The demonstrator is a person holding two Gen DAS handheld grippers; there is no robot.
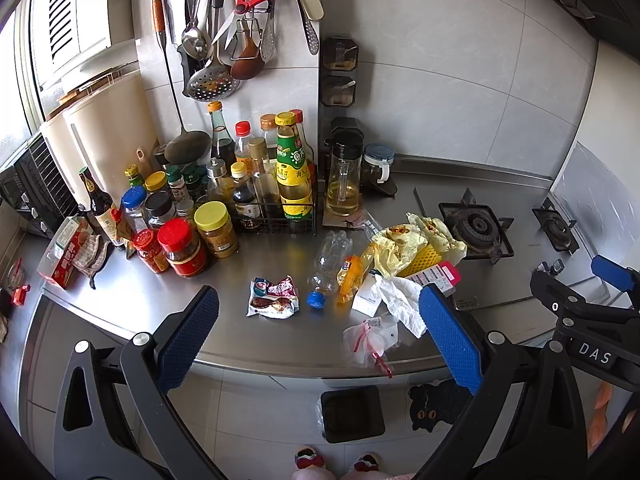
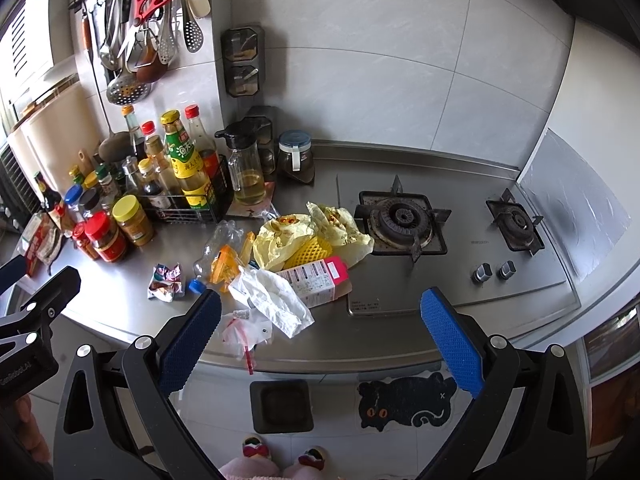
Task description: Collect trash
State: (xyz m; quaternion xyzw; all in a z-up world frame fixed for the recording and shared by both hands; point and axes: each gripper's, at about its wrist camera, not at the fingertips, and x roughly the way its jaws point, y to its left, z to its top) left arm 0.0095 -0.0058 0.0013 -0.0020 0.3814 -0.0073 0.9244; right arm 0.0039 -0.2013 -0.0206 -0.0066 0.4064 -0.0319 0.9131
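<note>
Tabletop [image 1: 132, 300]: stainless steel, curved front edge. Trash lies in a loose pile at its middle, just left of the gas burner [image 2: 402, 218]. Bin [image 1: 352, 414] stands on the floor below the front edge, at 6 o'clock from the pile.

Left gripper [image 1: 318, 334]: jaws released, wide apart, nothing between them, held above the front edge. Right gripper [image 2: 320, 338]: the same, released and empty. Neither touches any trash; judged to be at the start of collecting.

Risks, largest item first:

1. Yellow bags [image 2: 296, 236], crumpled over a yellow foam net. Thin film; a pinch may take one layer only and drag the rest, pushing things at 3 o'clock onto the burner grate.
2. Clear bottle [image 1: 330, 260], lying on its side, blue cap toward 6 o'clock. Round and light; likely to roll or squirt out of closing jaws toward the jars [image 1: 182, 248] at 9 o'clock.
3. Pink carton [image 2: 316, 280], partly under the white tissue [image 2: 276, 300]. Lifting it could flip the tissue off the edge.
4. Clear zip bag [image 1: 370, 340], at the very front edge, red strip hanging over. Any brush from an approaching jaw probably sends it to the floor beside the bin, not into it.
5. Snack wrapper [image 1: 274, 298], flat, apart at 9 o'clock from the bottle cap. Hard to get under; jaws may scrape steel.
</note>
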